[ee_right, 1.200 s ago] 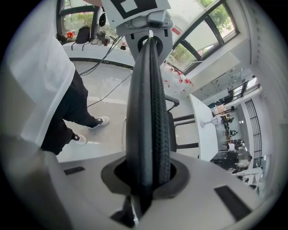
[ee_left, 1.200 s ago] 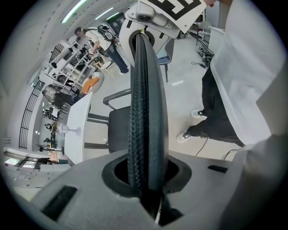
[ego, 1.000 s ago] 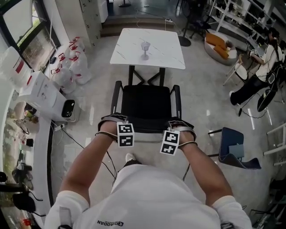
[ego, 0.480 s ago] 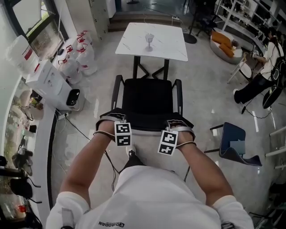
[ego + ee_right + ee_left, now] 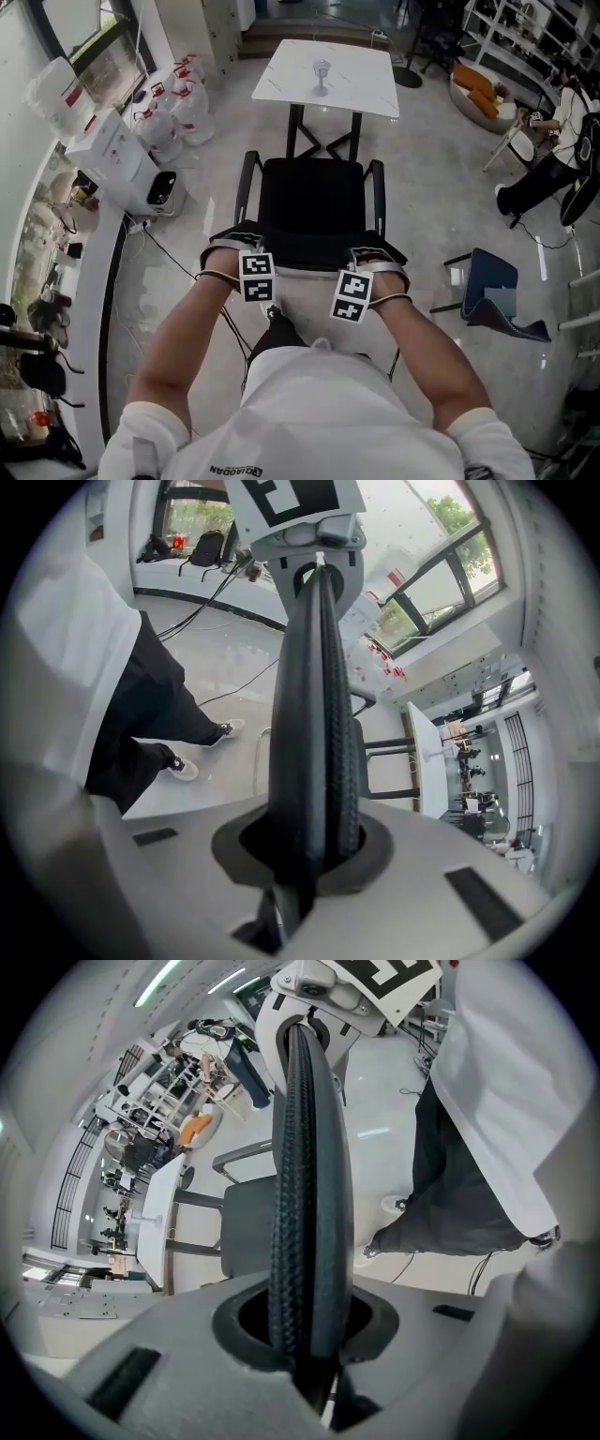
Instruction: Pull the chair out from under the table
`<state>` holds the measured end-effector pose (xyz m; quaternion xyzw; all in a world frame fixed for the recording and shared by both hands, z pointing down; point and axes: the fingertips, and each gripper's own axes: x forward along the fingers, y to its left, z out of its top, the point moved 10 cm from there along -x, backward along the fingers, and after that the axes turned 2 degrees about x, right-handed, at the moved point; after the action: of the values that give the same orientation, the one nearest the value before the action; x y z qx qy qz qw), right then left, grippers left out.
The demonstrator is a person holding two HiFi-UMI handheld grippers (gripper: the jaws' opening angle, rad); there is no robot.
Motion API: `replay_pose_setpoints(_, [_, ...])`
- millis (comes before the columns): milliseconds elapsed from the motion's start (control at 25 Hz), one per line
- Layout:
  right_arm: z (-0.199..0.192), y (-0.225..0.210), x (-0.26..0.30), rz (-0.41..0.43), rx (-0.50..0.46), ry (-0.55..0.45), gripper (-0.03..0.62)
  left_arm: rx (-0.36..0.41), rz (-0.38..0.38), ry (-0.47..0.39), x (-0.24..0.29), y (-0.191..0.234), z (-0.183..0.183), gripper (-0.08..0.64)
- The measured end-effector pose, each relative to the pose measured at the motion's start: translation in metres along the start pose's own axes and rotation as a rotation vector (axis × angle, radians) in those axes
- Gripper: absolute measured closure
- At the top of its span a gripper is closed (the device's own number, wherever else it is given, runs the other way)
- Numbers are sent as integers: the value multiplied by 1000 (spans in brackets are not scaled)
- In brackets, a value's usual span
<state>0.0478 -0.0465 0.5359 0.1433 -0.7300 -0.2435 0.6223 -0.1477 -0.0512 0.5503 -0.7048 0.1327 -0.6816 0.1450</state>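
Chair (image 5: 312,211) stands on the floor between the person and the white desk (image 5: 366,70). Its seat is clear of the desk top, with the front edge near the desk's black legs. The seat hides the chair's legs, and hands and marker cubes cover the top of its back. The left gripper (image 5: 242,251) and right gripper (image 5: 373,262) are both clamped on that upper edge, jaws nearly together. A glass (image 5: 322,77) stands on the desk. Dark print on the shirt hem reads upside down and is too small to make out.
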Motion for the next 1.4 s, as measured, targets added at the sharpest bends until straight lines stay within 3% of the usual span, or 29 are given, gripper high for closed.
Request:
replay_pose_setpoints(640, [21,17,-19,-9,38,10,551,40,-56,-19,-12,-11,-14,499])
replay_pose_setpoints(800, [28,24,-27,6,39,3,549,39,-100,-18,-19,-20,-18,499])
replay_pose_setpoints(1400, [29,31,-32,63,40,8,555,58,-145,-51,-22,-29,-17,500])
